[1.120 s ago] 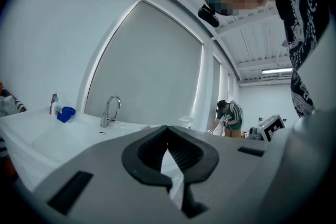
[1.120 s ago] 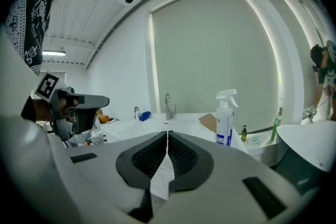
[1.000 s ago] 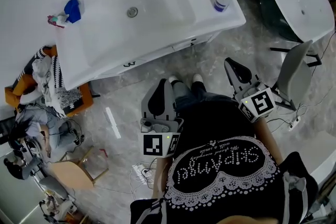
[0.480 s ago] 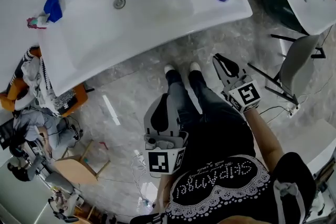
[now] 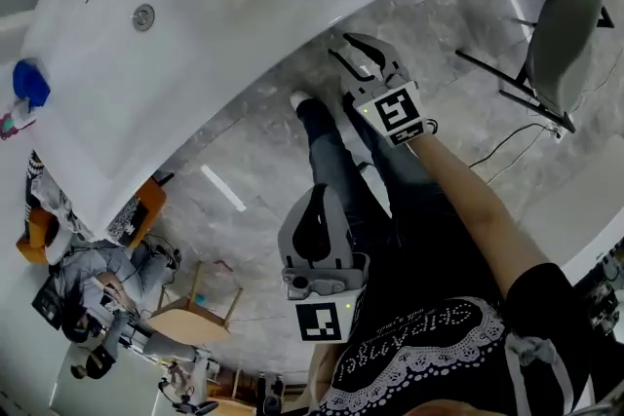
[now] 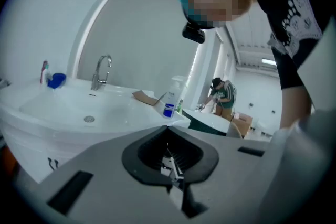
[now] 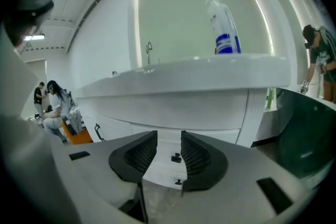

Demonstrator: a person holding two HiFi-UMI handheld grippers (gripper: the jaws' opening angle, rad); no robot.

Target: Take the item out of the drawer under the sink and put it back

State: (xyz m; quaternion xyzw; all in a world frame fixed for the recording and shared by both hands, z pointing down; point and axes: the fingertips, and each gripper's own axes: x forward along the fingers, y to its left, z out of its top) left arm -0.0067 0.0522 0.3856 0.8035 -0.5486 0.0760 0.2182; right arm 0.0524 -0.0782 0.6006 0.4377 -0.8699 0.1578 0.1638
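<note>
The right claw (image 7: pixel 169 144) has just been spreading, empty, lined up on the drawer knob (image 7: pixel 176 158) under the sink (image 7: pixel 210 68), likely to grab it. The left claw (image 6: pixel 169 157) is pressed together, idle.

The person wears a black top (image 5: pixel 419 346) with a short sleeve (image 5: pixel 546 297). Its front carries a heart outlined in white lace-like trim, with curly white lettering inside. The same white trim shows on the top in the left gripper view. A pale bow-like piece (image 5: pixel 531 346) sits near the shoulder. The trousers (image 5: pixel 331 161) are dark, and a white shoe (image 5: pixel 300 99) shows below them.

The left hand-held gripper (image 5: pixel 314 209) has a light grey shell, black pads (image 5: pixel 312 234) and a cube (image 5: pixel 323 321) bearing black-and-white square markers. The right hand-held gripper (image 5: pixel 359 58) is built alike, with its own marker cube (image 5: pixel 396 110). Its jaws have just been opening, and they show ribbed black faces with nothing between them.
</note>
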